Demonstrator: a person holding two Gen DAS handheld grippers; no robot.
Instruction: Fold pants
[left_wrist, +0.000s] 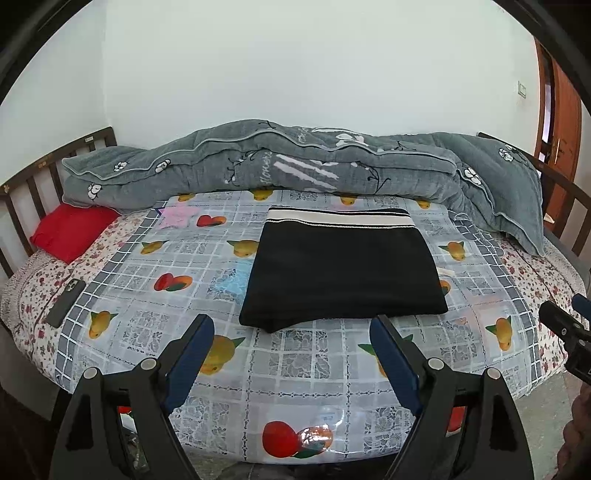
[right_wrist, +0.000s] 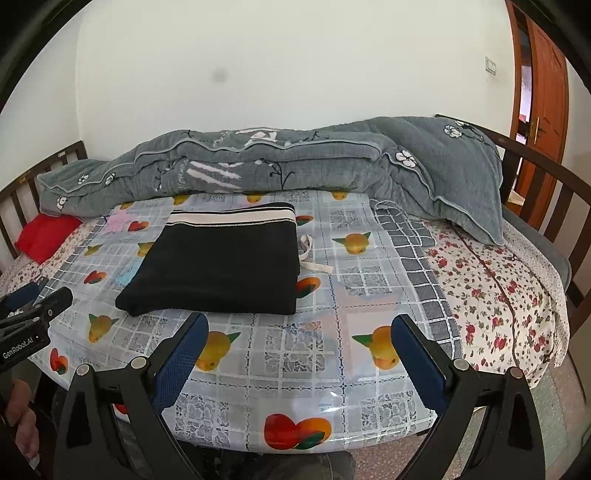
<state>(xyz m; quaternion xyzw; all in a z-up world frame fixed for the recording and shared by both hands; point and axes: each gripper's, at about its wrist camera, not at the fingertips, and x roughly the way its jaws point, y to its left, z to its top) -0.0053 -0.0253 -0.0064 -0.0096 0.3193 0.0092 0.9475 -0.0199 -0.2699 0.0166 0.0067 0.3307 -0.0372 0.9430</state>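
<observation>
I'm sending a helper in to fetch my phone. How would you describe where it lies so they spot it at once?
Start at the bed, at the end with the red pillow. Nearer the front edge than that pillow, the phone lies face down on the flowered sheet, just off the fruit-print plastic cover. It's the only slim, dark, hard thing there.

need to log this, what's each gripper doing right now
left gripper: open, holding nothing, short of the folded black pants.
right gripper: open, holding nothing.
</observation>
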